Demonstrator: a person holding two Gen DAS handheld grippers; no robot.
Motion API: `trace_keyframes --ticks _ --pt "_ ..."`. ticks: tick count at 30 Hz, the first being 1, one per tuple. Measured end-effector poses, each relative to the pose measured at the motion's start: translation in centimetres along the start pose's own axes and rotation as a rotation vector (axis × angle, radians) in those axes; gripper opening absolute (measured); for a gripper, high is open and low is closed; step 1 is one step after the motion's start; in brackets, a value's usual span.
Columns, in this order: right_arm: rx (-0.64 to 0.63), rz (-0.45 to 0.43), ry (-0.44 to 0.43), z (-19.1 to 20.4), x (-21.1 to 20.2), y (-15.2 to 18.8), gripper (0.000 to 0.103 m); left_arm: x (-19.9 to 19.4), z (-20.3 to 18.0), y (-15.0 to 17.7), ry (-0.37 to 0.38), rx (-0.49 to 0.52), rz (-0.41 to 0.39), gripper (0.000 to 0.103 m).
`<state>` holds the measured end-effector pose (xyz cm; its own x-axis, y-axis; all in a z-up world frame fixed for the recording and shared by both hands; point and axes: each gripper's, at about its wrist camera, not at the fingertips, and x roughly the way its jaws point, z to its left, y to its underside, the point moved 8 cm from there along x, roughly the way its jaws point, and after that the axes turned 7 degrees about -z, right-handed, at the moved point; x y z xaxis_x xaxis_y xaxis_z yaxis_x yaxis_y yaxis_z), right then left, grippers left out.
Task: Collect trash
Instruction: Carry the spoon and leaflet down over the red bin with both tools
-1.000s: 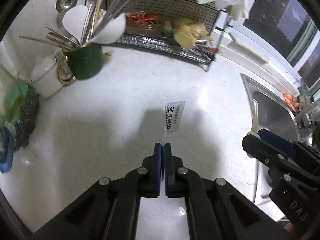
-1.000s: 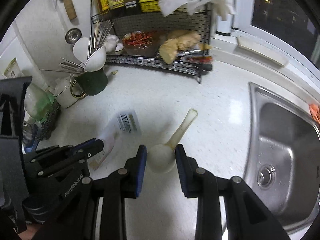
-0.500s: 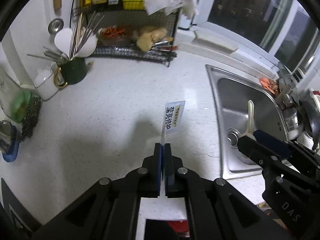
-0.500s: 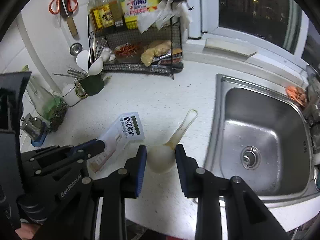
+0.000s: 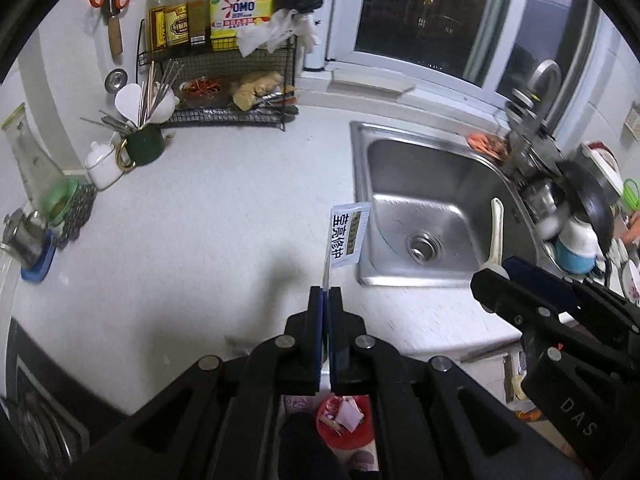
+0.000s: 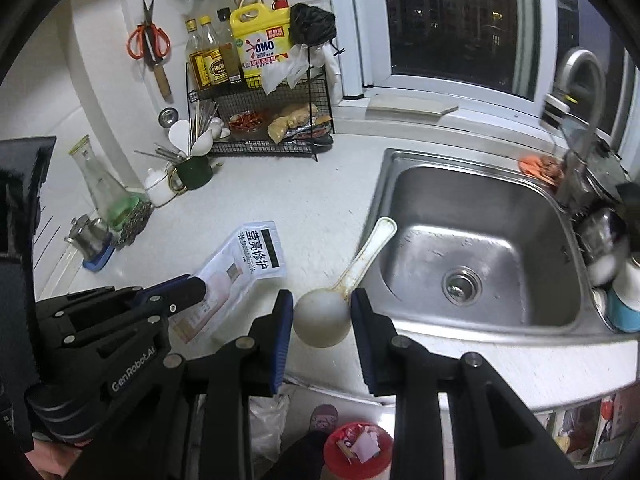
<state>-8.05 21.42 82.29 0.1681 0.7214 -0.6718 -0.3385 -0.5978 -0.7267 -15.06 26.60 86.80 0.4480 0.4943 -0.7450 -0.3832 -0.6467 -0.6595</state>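
A: What does the left gripper [image 5: 325, 293] have?

B: Its jaws are clenched on the edge of a flat white packet [image 5: 347, 235] printed with dark characters. The packet stands up from the fingertips, above the near part of the white counter [image 5: 192, 216], just left of the steel sink [image 5: 424, 216]. From the right wrist view the same packet [image 6: 244, 272] shows broadside, slanting up out of the left gripper [image 6: 196, 286].

A: And the right gripper [image 6: 322, 312]?

B: It grasps a white plastic spoon [image 6: 344, 292] by the bowl, one blue pad on each side. The handle points away and to the right, over the sink's [image 6: 472, 248] near left corner. In the left wrist view the spoon's handle [image 5: 495, 232] rises from the right gripper [image 5: 490, 276] in front of the basin.

A: Where is the trash going?

B: I can only say what lies below: a red bin [image 6: 358, 446] holding scraps of paper sits on the floor under the counter edge, seen between the grippers' arms. The left camera shows it too [image 5: 346, 420], near a dark shoe.

A: Anything else on the counter?

B: A black wire rack [image 5: 224, 80] with bottles and a yellow detergent jug [image 5: 244, 0] at the far left, and a green mug [image 5: 144, 146] of utensils beside it.
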Motion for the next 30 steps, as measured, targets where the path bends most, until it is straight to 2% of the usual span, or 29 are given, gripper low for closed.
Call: trace_keyframes --ticks 8,12,30 --pt "0.004 0.014 -0.001 -3.3 -5.2 4.8 0.028 -4.3 -5.2 5.5 0.013 0.008 0.02 0.001" --pt "0.004 0.017 0.009 -4.2 -6.9 6.7 0.028 -5.1 -6.7 7.9 0.047 0.027 0.067 0.001" --pt "0.109 0.133 0.096 -4.3 -8.0 15.4 0.028 -4.5 -7.4 17.0 0.148 0.08 0.232 0.001"
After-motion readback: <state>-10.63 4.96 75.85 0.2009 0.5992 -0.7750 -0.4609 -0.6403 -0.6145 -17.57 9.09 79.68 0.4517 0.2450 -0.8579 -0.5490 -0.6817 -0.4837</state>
